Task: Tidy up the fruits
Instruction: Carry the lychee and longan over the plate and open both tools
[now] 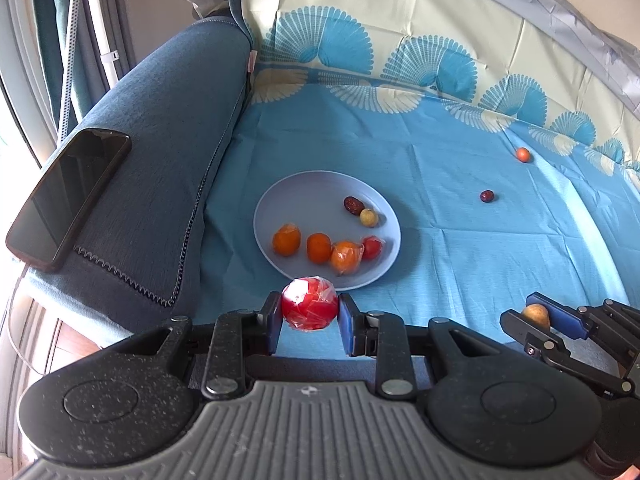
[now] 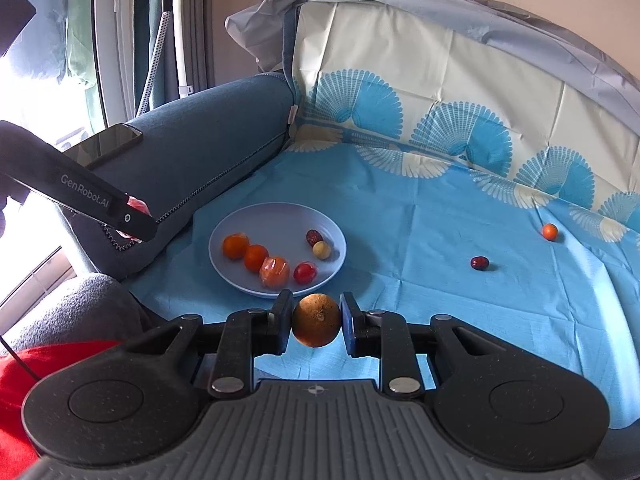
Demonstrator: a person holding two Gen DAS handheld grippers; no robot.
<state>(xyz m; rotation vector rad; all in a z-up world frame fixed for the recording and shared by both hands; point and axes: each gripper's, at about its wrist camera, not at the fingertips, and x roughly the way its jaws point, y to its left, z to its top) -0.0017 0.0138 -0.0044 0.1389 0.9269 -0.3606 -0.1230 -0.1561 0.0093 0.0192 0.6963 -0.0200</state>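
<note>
**Both jaws clamped on fruit beside the plate**

Jaws of the left gripper (image 1: 309, 314) stood narrow, pads pressed on a red plastic-wrapped fruit (image 1: 309, 309) just short of the pale blue plate (image 1: 276, 200). That plate held 6 small fruits. Further right, the right gripper (image 2: 316, 320) pinched a brown round fruit (image 2: 316, 320). On the blue cloth (image 1: 440, 260), 1 dark fruit (image 1: 487, 196) and 1 orange fruit (image 1: 523, 154) lay apart.

"GenRobot.AI" printed in pale letters along black side of left claw (image 2: 134, 216), seen in right wrist view. No other legible text found.
</note>
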